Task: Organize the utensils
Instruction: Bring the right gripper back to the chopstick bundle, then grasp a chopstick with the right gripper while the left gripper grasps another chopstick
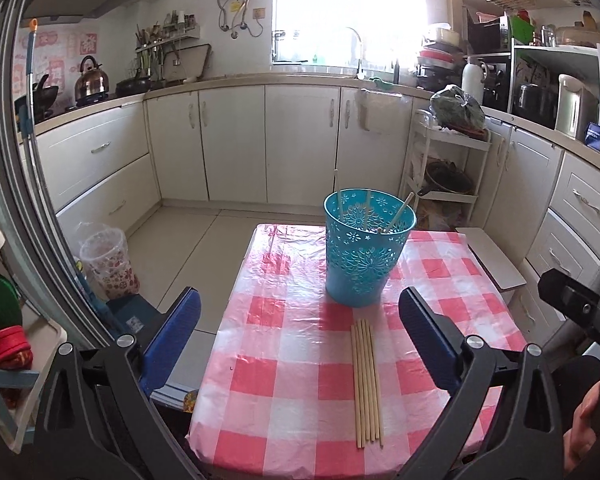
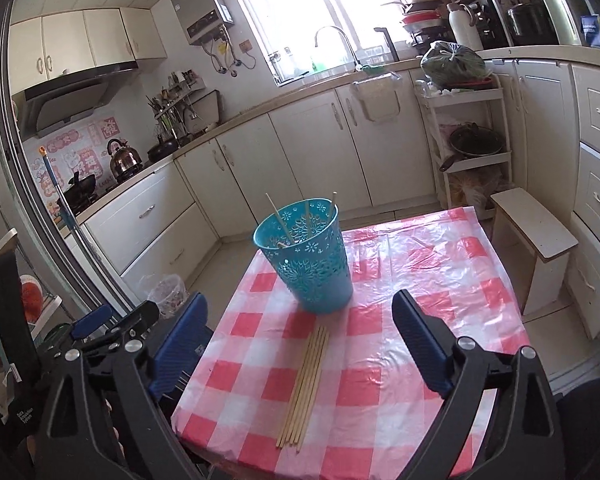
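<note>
Six chopsticks lay between both tongs' spread jaws; beyond stood one basket holding three more.

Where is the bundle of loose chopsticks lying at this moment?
In both wrist views the loose chopsticks lie side by side on the checked tablecloth, just in front of the blue basket, nearer the cameras.

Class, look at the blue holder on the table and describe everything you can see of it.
The blue holder is a tapered, plastic-looking cup, wider at its open rim, pierced with flower cut-outs. It stands upright on the pink checked tablecloth, past the loose chopsticks. A few chopsticks inside lean against its wall. No gripper touches it.
</note>
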Motion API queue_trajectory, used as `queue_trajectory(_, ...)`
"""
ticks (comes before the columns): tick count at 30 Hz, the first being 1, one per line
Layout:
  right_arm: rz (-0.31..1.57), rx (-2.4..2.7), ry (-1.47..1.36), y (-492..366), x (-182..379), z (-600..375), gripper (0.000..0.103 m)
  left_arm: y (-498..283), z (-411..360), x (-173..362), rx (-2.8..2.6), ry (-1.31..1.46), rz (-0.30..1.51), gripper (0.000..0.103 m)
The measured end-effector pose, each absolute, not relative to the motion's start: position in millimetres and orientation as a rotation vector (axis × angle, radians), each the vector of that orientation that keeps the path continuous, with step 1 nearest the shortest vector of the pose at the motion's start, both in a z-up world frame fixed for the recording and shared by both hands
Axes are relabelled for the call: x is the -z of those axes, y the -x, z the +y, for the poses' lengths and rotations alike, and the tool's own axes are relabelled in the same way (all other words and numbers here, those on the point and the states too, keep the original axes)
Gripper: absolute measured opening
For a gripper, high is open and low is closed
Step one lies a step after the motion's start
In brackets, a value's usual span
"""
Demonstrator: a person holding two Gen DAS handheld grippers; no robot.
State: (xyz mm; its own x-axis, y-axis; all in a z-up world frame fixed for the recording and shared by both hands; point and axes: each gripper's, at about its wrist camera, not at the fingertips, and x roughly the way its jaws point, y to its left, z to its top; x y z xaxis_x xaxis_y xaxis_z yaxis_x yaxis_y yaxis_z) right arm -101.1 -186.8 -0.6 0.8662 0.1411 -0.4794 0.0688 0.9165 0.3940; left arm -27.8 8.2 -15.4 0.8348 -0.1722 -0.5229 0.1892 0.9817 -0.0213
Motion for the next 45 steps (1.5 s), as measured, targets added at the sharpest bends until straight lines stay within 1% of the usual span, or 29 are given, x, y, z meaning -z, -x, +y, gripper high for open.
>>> queue_trajectory(5,0.506,-0.046,-0.395,129.3,-6.3,-178.9,0.091,56.2,13.3,1.7,0.182,-0.029,0.534,0.095)
queue_trajectory(11,0.473,-0.048,-0.378,148.2,-14.7,-174.3,0.093,72.0,23.7,-10.6,0.165,-0.014,0.512,0.095)
queue_trajectory(17,0.511,-0.05,-0.373,146.8,0.7,-172.6,0.093,69.1,27.1,-4.2,0.158,-0.005,0.532,0.095)
queue_trajectory(20,0.559,-0.053,-0.369,135.1,18.4,-172.8,0.093,64.4,29.0,1.9,0.158,0.003,0.549,0.095)
queue_trajectory(21,0.576,-0.056,-0.371,130.9,25.6,-172.5,0.088,63.0,30.0,3.6,0.157,0.005,0.554,0.095)
queue_trajectory(22,0.602,-0.061,-0.369,123.6,34.5,-172.0,0.081,61.1,30.7,5.2,0.155,0.007,0.559,0.095)
queue_trajectory(23,0.635,-0.068,-0.37,114.8,44.6,-171.3,0.077,58.8,32.0,7.1,0.154,0.012,0.566,0.095)
queue_trajectory(25,0.715,-0.08,-0.371,93.7,66.3,-168.1,0.059,52.9,35.0,12.9,0.153,0.026,0.587,0.095)
queue_trajectory(26,0.76,-0.096,-0.376,82.0,78.9,-165.2,0.055,49.6,36.2,16.1,0.15,0.032,0.598,0.095)
queue_trajectory(28,0.841,-0.116,-0.372,58.4,104.6,-160.3,0.039,44.1,38.6,23.1,0.146,0.04,0.621,0.095)
queue_trajectory(31,0.936,-0.117,-0.362,26.3,138.5,-153.0,0.026,37.1,43.0,32.1,0.135,0.053,0.645,0.095)
queue_trajectory(33,0.954,-0.106,-0.352,11.5,151.6,-150.0,0.024,31.8,46.7,37.1,0.123,0.06,0.656,0.095)
queue_trajectory(34,0.96,-0.098,-0.345,4.1,156.3,-149.2,0.021,28.3,48.1,39.6,0.118,0.065,0.663,0.095)
queue_trajectory(37,0.975,-0.076,-0.345,-12.2,169.5,-148.3,0.018,18.7,51.9,47.9,0.107,0.084,0.689,0.095)
queue_trajectory(42,1.007,-0.066,-0.338,-25.3,184.5,-148.1,0.017,3.2,53.8,61.3,0.094,0.097,0.723,0.095)
queue_trajectory(45,0.99,-0.07,-0.302,-24.3,186.7,-146.2,0.013,-5.3,51.7,71.3,0.092,0.095,0.751,0.095)
